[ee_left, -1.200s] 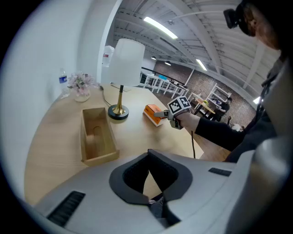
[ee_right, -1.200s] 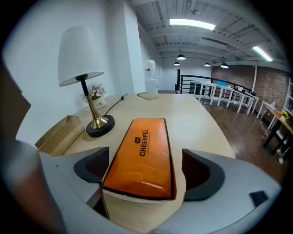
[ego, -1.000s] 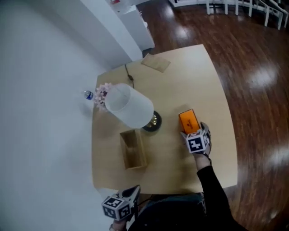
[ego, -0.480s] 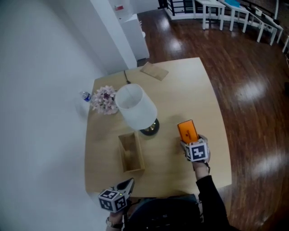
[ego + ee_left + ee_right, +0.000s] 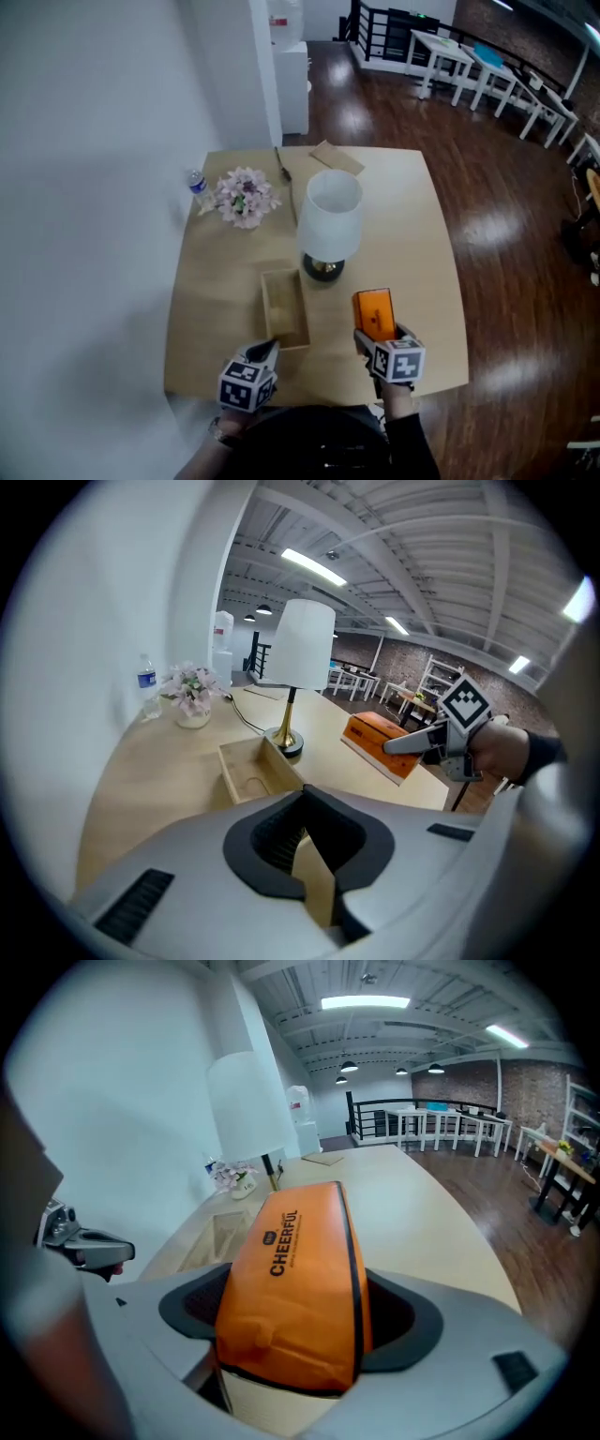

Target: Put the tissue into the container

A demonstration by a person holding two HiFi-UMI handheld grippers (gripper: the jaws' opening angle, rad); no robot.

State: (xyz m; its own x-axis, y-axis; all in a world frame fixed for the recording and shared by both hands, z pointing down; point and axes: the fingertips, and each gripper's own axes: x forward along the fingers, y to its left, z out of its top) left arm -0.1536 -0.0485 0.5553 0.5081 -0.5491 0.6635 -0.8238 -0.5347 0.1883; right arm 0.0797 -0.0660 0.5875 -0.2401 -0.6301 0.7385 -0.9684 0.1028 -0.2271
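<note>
At the far left corner of the table (image 5: 412,244), a small water bottle (image 5: 195,181) and a pot of pale flowers (image 5: 244,196) are set against the wall, well apart from the working area.

The left gripper (image 5: 269,348) is positioned at the near edge, just beside the near end of the container. Its jaws are brought together with nothing between them. It is judged to be kept low and to one side so that the opening of the container is left unobstructed.

The wooden container (image 5: 284,305), an open oblong box, is laid with its long axis running away from the person. It is empty, so the task is not yet completed. The brass base of the table lamp (image 5: 330,217) stands just beside its far right corner. The white shade overhangs that end, so an approach from the near side is judged the safer one.

To the right of the container, the orange tissue pack (image 5: 375,307) is gripped at its near end by the right gripper (image 5: 376,330), whose jaws are clamped on its two long sides. The pack is held clear of the tabletop, roughly parallel to the container. This hold is judged to leave the far end free for lowering into the box with little turning. A shift to the left is required.
</note>
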